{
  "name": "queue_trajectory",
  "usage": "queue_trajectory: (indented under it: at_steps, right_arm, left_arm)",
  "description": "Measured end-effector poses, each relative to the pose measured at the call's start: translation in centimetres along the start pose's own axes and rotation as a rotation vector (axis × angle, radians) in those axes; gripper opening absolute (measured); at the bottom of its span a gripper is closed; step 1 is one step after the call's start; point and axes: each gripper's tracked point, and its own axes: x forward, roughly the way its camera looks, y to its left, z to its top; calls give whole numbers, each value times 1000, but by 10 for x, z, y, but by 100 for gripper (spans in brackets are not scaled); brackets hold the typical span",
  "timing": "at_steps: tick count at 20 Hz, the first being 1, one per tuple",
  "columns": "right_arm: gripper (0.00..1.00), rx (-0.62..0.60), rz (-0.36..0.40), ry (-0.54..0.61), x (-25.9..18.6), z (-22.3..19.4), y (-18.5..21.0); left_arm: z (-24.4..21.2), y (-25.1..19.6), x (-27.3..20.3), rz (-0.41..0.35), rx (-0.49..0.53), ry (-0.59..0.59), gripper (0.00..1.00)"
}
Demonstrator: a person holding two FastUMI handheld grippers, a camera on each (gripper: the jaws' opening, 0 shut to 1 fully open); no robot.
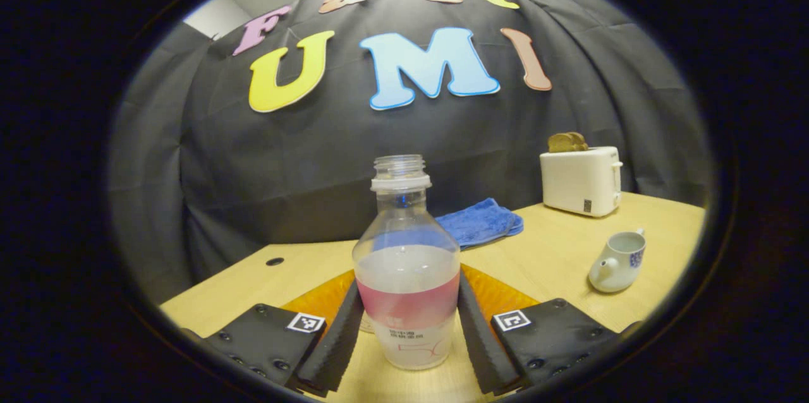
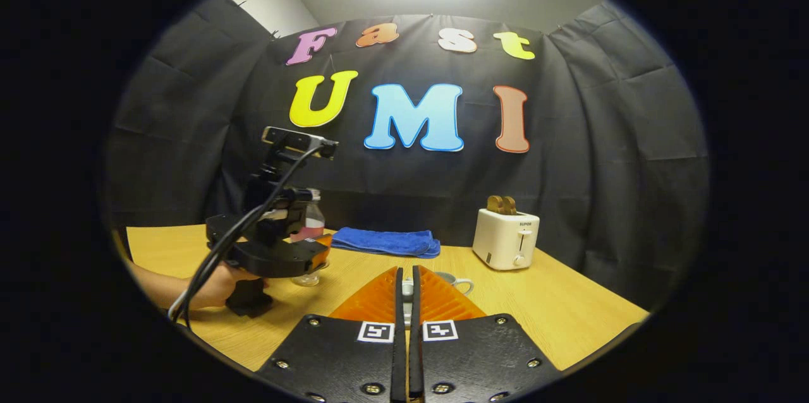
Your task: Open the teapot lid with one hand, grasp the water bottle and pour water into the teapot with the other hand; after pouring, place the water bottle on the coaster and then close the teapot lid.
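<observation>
The clear plastic water bottle with a pink label band [image 1: 406,276], uncapped and partly filled, stands upright on the light wooden surface [image 1: 556,251]. The left gripper [image 1: 407,327] brackets it at label height; both fingers [image 1: 335,340] lie against the bottle's sides, grasping it. In the right gripper view this gripper [image 2: 278,245], held by a hand [image 2: 212,289], is at the left with the bottle [image 2: 314,223] just behind it.

The white ceramic teapot with blue decoration [image 1: 616,262] sits lidless to the right, well apart from the bottle. The right gripper [image 2: 408,292] is clenched on a small white object [image 2: 407,289], hard to identify, with the teapot [image 2: 454,281] just beyond its fingertips.

A folded blue cloth [image 1: 480,221] lies behind the bottle. A white toaster holding brown toast [image 1: 581,179] stands near the far right edge.
</observation>
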Motion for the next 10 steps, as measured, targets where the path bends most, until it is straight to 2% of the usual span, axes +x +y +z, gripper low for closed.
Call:
queue_trajectory:
  at_steps: [3,6,10]
  right_arm:
    - [2,0,-8,28,-30,-12,-4]
    - [2,-4,-19,33,-51,-16,-7]
    - [2,13,-21,46,-68,-25,-8]
  left_arm:
    - [1,-21,-1,-21,191,25,87]
    - [-1,-47,-2,-63,274,35,88]
    - [2,-68,0,-83,422,36,87]
